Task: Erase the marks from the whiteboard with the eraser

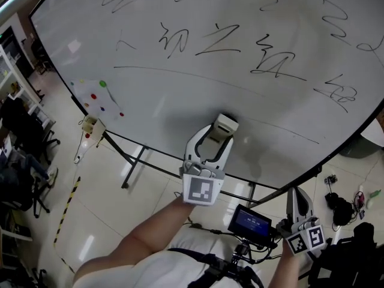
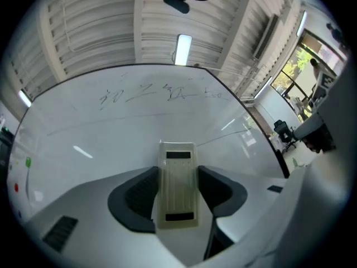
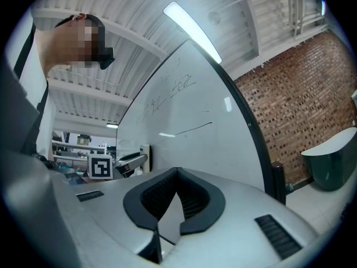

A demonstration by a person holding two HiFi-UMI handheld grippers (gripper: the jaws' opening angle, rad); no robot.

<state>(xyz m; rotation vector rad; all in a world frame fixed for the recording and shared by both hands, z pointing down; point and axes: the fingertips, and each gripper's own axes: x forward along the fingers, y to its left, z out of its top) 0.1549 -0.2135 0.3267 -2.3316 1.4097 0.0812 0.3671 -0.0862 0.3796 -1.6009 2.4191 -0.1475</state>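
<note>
Left tongs [image 1: 215, 138] clamped on eraser [image 1: 224, 125] at whiteboard [image 1: 168, 101]; right tongs [image 1: 298, 198] together, empty.

Head view steeply down, gripper views close alongside, all toward one whiteboard [image 1: 180, 95].

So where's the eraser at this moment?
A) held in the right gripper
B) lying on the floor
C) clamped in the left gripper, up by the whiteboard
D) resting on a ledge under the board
C: the eraser sits clamped between the jaws of the left gripper, in front of the whiteboard. The right gripper hangs low, shut on nothing.
</note>
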